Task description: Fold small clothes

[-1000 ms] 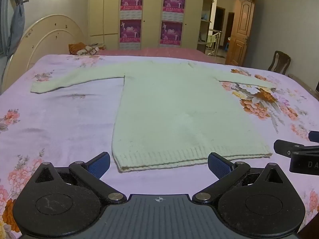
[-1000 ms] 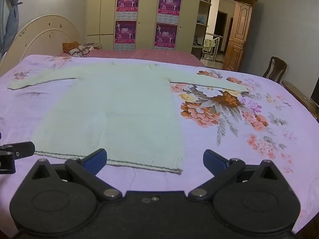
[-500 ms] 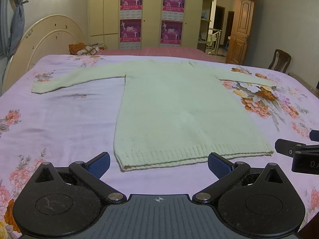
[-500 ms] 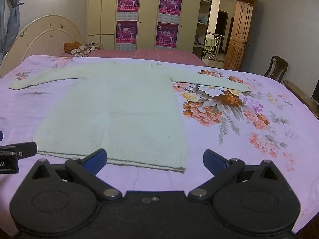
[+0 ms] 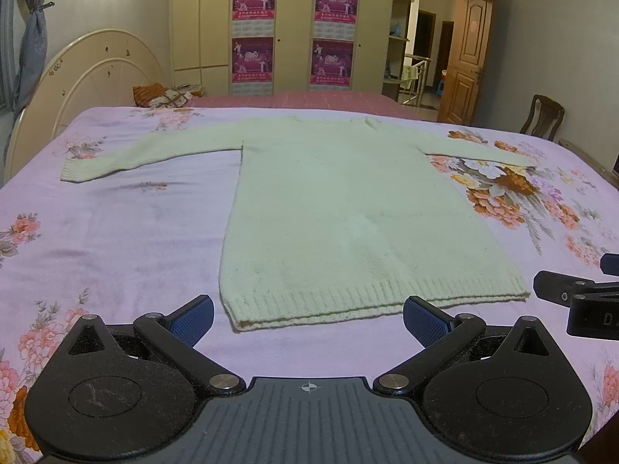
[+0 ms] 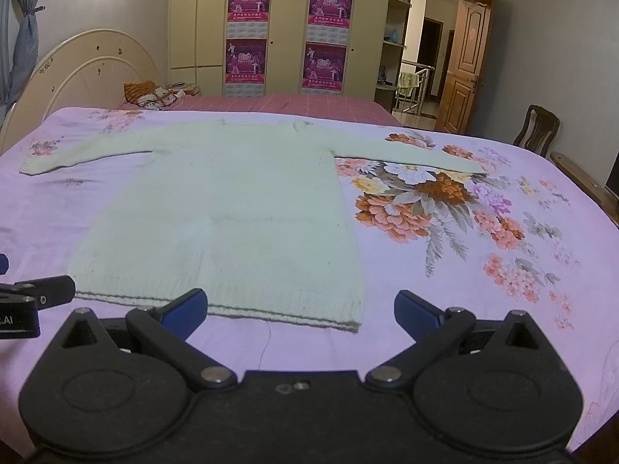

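Observation:
A pale green knit sweater (image 5: 348, 208) lies flat on the bed with both sleeves spread out and its ribbed hem nearest me; it also shows in the right wrist view (image 6: 232, 208). My left gripper (image 5: 308, 315) is open and empty, just short of the hem's left part. My right gripper (image 6: 300, 309) is open and empty, just short of the hem's right corner. Each gripper's edge shows in the other's view: the right gripper (image 5: 580, 301) and the left gripper (image 6: 31, 297).
The bed has a lilac floral sheet (image 5: 116, 232) and a cream headboard (image 5: 89, 81) at the far left. A pink bed (image 5: 309, 98), wardrobes with posters, a wooden door (image 5: 468, 62) and a chair (image 5: 541, 118) stand behind.
Both grippers have drawn slightly back and up from the sweater's hem. The sweater has not moved. Both stay open.

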`<state>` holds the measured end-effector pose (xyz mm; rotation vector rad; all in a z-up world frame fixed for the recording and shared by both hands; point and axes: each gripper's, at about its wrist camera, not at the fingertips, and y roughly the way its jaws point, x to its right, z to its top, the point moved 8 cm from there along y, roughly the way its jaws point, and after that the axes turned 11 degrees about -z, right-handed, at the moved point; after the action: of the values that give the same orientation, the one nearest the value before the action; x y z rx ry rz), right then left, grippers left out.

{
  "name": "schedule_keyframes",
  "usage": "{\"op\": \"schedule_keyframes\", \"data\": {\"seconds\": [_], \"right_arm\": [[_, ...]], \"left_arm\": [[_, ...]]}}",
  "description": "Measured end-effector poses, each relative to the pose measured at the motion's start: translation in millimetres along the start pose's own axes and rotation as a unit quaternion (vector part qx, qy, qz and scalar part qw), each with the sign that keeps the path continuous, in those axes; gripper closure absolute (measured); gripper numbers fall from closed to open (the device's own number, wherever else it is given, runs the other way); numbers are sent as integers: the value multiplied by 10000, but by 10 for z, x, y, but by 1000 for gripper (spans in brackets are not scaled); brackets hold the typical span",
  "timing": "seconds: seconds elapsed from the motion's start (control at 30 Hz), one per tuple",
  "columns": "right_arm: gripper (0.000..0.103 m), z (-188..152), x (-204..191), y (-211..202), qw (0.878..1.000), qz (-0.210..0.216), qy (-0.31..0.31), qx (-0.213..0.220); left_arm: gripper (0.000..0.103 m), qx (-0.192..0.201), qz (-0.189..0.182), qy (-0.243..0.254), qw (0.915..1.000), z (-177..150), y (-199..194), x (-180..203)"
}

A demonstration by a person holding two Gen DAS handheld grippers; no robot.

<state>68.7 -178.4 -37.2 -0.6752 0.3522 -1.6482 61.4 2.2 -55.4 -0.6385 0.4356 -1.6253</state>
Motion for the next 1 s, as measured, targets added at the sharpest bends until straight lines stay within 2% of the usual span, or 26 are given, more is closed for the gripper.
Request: {"op": "schedule_keyframes", "data": {"seconds": [1.0], "right_arm": [[1,9,-8,0,10000,82,-32,-32]], "left_arm": [[0,-45,23,12,10000,-14,12,22]]}}
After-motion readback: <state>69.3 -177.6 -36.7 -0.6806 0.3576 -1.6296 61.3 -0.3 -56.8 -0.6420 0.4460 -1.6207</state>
